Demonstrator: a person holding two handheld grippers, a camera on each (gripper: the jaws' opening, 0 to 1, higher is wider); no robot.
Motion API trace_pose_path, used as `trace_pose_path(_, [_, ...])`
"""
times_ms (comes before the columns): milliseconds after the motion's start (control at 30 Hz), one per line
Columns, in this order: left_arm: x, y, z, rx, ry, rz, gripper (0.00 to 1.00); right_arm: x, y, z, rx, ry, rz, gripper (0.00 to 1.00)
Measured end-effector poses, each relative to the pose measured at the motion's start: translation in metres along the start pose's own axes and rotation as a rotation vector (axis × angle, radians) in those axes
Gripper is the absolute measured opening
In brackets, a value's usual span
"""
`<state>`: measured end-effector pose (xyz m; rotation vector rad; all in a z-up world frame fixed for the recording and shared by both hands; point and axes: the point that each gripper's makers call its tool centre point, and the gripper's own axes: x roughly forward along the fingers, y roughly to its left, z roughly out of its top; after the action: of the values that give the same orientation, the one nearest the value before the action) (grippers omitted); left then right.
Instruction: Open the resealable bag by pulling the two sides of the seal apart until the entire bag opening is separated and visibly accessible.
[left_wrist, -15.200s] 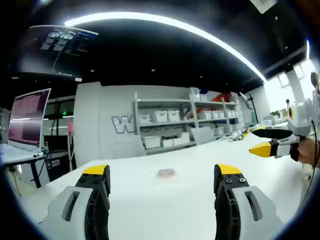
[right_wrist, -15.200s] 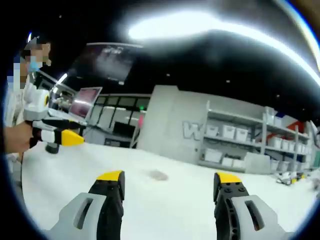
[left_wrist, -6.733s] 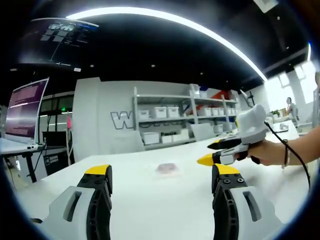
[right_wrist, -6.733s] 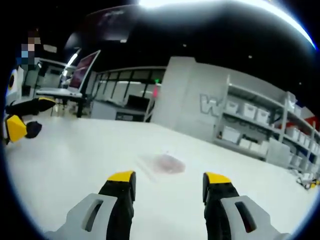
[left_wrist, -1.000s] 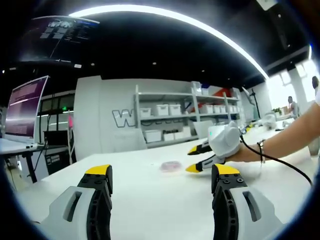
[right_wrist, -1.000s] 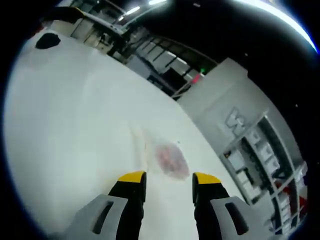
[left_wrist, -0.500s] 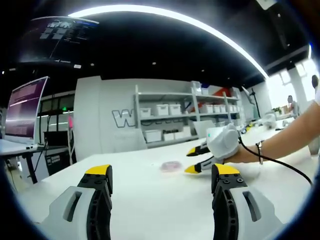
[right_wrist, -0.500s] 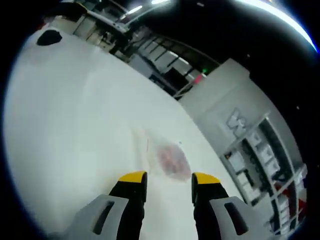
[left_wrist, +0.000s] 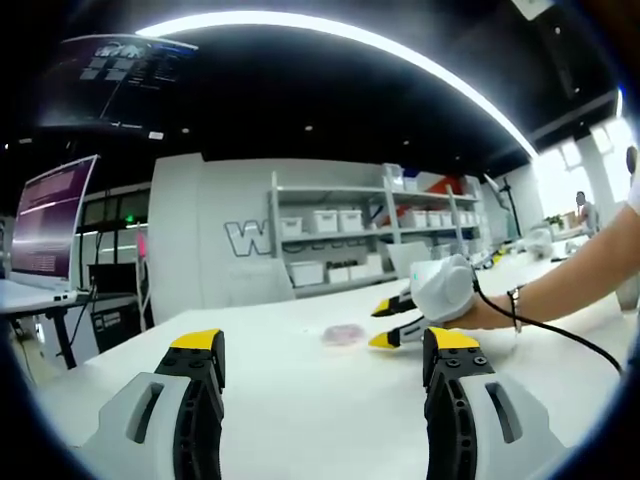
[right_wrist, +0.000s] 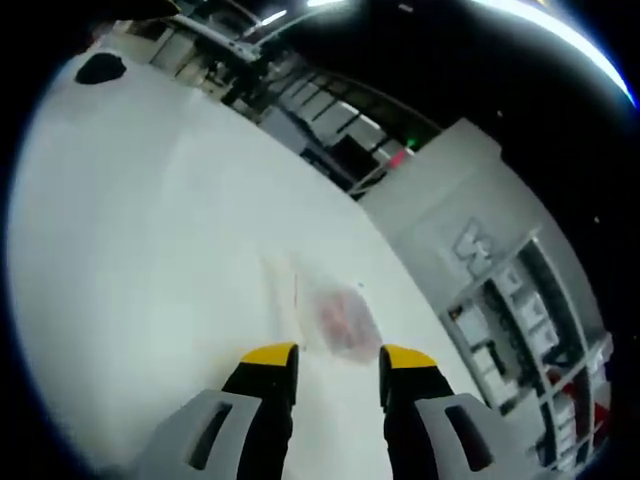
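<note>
Two grippers are working over a white table (left_wrist: 300, 400), and the bag (right_wrist: 338, 322) is lying flat on it, a clear pouch with something pinkish inside. In the right gripper view, the right gripper (right_wrist: 334, 362) is hovering just short of the bag's near edge, its yellow-tipped jaws standing parted with a modest gap and nothing between them; whether the tips are touching the plastic cannot be told. In the left gripper view, the left gripper (left_wrist: 320, 345) is sitting well back from the bag (left_wrist: 343, 334), its jaws spread wide and gripping nothing. That view is also showing the right gripper (left_wrist: 385, 325) coming in from the right, held in a hand (left_wrist: 470, 312) with a black cable (left_wrist: 560, 340) trailing from it, its yellow tips apart and lying just beside the bag. Behind the table, shelves (left_wrist: 350, 245) with white bins are lining a grey wall, and a monitor (left_wrist: 45, 225) is glowing at the left. A long ceiling light (left_wrist: 330, 40) is arcing overhead.
</note>
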<state>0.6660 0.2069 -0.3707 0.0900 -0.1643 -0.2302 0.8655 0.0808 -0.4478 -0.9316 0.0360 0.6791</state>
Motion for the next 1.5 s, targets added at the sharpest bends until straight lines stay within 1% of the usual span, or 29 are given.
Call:
trace_pose_path(133, [0.000,0.000,0.000,-0.001,0.001,-0.001,0.81,0.004,-0.001,0.002,-0.013,-0.006,0.001,0.29])
trace_pose_path(333, [-0.001,0.002,0.000,0.002,0.002,0.002,0.81,0.009,0.005,0.004,-0.018,-0.009,0.016,0.27])
trace_pose_path(500, [-0.001,0.003,0.001,0.003,0.000,0.004,0.81,0.014,0.007,0.003,-0.023,-0.001,0.022,0.27])
trace_pose_path(1033, [-0.001,0.010,0.000,0.003,0.002,0.017,0.81,0.019,0.006,0.003,-0.033,0.001,0.013,0.24])
trace_pose_path(1300, [-0.001,0.009,-0.001,0.003,0.001,0.013,0.81,0.021,0.008,0.005,-0.031,-0.004,0.019,0.21])
trace_pose_path(1500, [-0.001,0.009,-0.001,0.004,0.001,0.013,0.81,0.024,0.010,0.003,-0.025,0.001,0.028,0.19])
